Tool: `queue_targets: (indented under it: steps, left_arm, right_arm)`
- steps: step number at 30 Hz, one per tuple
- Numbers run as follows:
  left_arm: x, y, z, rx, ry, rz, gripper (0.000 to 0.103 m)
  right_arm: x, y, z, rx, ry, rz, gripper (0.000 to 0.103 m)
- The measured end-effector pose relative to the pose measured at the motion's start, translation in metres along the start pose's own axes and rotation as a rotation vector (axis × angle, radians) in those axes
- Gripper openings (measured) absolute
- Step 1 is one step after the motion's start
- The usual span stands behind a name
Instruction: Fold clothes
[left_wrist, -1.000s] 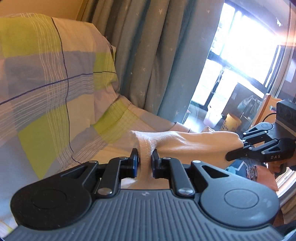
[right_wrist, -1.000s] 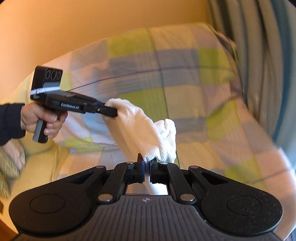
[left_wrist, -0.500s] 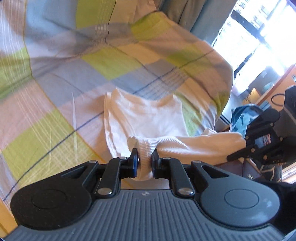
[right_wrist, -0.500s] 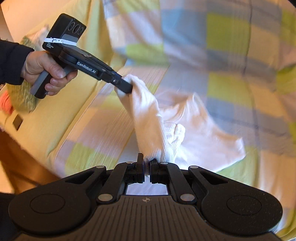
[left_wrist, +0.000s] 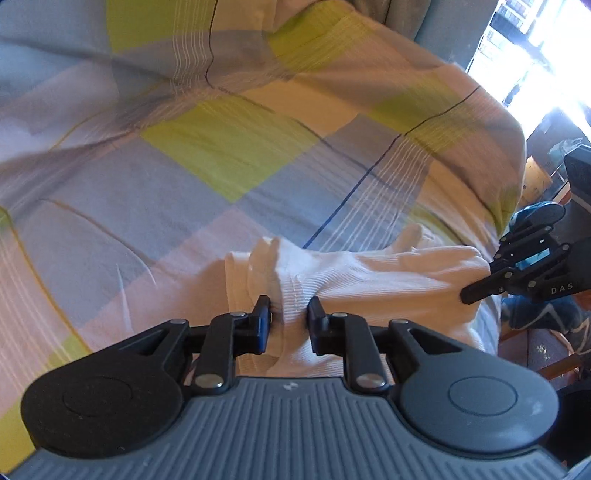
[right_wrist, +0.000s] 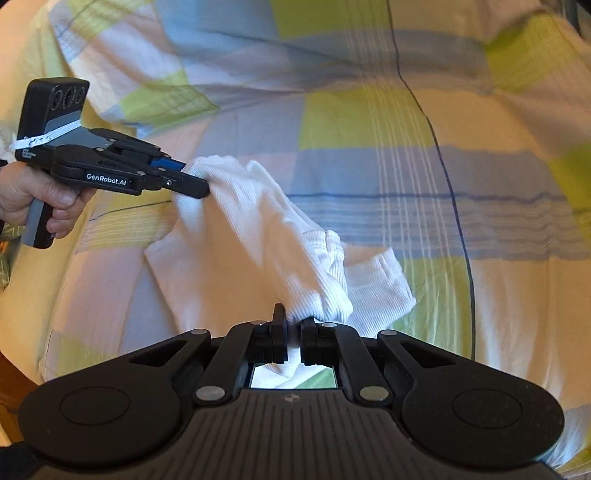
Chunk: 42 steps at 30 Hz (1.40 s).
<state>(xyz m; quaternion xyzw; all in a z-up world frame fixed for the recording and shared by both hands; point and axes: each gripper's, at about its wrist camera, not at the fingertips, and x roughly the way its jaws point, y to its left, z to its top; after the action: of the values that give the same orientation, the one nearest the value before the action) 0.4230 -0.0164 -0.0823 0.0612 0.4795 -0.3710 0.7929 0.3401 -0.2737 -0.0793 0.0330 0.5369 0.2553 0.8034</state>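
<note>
A white ribbed garment (left_wrist: 388, 273) (right_wrist: 258, 229) is stretched between both grippers, low over a checked bed sheet (left_wrist: 221, 147) (right_wrist: 369, 129). Part of it lies on the sheet. My left gripper (left_wrist: 289, 314) (right_wrist: 195, 186) has the ribbed hem between its pads, and its jaws are opening. A person's hand (right_wrist: 33, 192) grips its handle. My right gripper (right_wrist: 293, 328) (left_wrist: 476, 291) pinches the other end of the hem, and its jaws are opening too. Both grippers point steeply down at the bed.
The sheet's yellow, blue and pink checks fill both views. A blue-grey curtain (left_wrist: 417, 18) and a bright window (left_wrist: 535, 55) stand beyond the bed's far edge. Blue patterned clutter (left_wrist: 535, 321) lies beside the bed on the right.
Both grippers have dropped from mid-air to just above the sheet, carrying the garment down. The gap between each pair of jaws is slightly wider than before.
</note>
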Motion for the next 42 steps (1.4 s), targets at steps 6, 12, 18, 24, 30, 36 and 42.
queue_targets:
  steps: [6, 12, 18, 24, 30, 36, 42]
  left_arm:
    - [-0.001, 0.02, 0.011, -0.126, 0.06, -0.055, 0.026]
    - [0.003, 0.05, 0.024, -0.351, 0.07, -0.16, 0.026]
    - [0.003, 0.037, 0.028, -0.246, 0.054, -0.132, 0.015]
    - [-0.012, 0.034, 0.014, -0.197, -0.063, -0.086, 0.014]
    - [0.004, 0.037, 0.007, -0.196, -0.053, -0.051, 0.018]
    - [0.0, 0.028, 0.015, -0.149, -0.08, -0.033, 0.026]
    - [0.012, 0.019, 0.013, -0.049, -0.08, 0.051, 0.024]
  right_arm:
    - [0.003, -0.045, -0.007, 0.31, 0.003, 0.132, 0.036]
    - [0.011, -0.092, -0.022, 0.75, -0.052, 0.307, 0.046]
    - [0.02, -0.107, -0.029, 0.908, -0.032, 0.288, 0.013]
    - [-0.021, -0.063, 0.001, 0.484, -0.169, 0.134, 0.008]
    - [0.004, -0.083, -0.021, 0.566, -0.11, 0.065, 0.014]
    - [-0.008, -0.085, -0.026, 0.623, -0.209, 0.105, 0.044]
    - [0.003, -0.077, -0.016, 0.559, -0.229, 0.048, 0.013]
